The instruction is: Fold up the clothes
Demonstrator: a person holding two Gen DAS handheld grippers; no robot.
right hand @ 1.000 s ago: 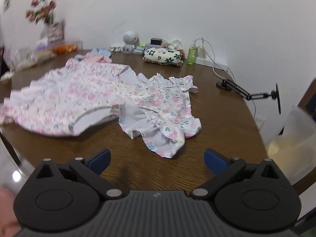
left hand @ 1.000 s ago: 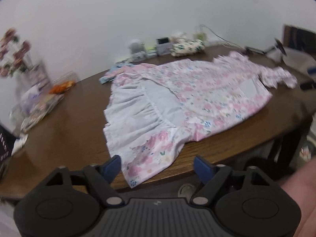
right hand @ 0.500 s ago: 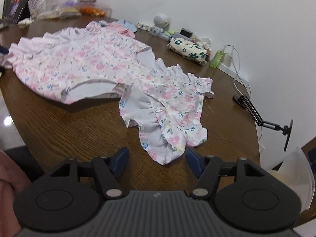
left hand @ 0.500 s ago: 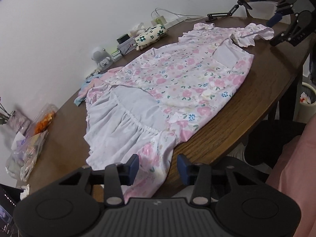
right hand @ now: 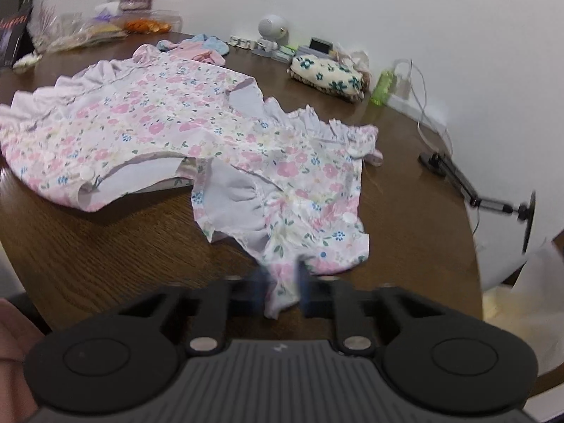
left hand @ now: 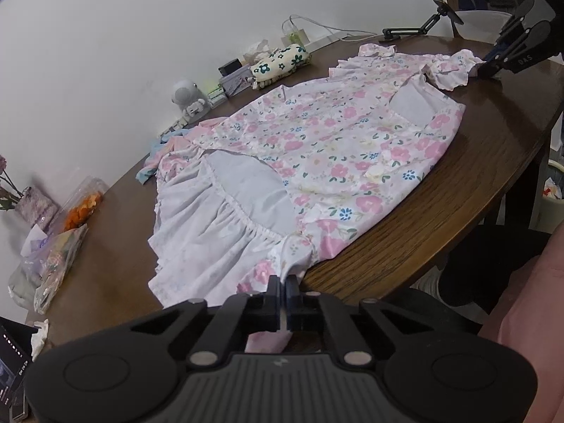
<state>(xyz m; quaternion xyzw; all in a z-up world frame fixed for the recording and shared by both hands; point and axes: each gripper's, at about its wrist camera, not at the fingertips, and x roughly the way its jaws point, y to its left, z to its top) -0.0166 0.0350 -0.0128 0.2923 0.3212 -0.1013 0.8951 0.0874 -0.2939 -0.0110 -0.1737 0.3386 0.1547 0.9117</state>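
A pink floral dress [left hand: 317, 148] lies spread on a round wooden table [left hand: 458, 183], its pale lining showing at the skirt. My left gripper [left hand: 283, 292] is shut on the skirt's hem at the near table edge, with cloth pinched between its pads. In the right wrist view the same dress [right hand: 158, 123] ends in a ruffled sleeve [right hand: 299, 218]. My right gripper [right hand: 282, 282] is closing on that sleeve's tip, which is bunched between the blurred fingers. The right gripper [left hand: 488, 67] also shows far off in the left wrist view, at the sleeve.
A floral pouch [right hand: 328, 77], a green bottle [right hand: 382, 86], a white round gadget [right hand: 271, 30] and small pink and blue clothes [right hand: 197, 47] line the wall side. Snack bags [left hand: 60, 253] lie at the left. A black clamp arm [right hand: 476, 197] stands at the right edge.
Both grippers went from wide open to closed. Each moved in to the dress's edge, the left taking the hem and the right the sleeve tip.
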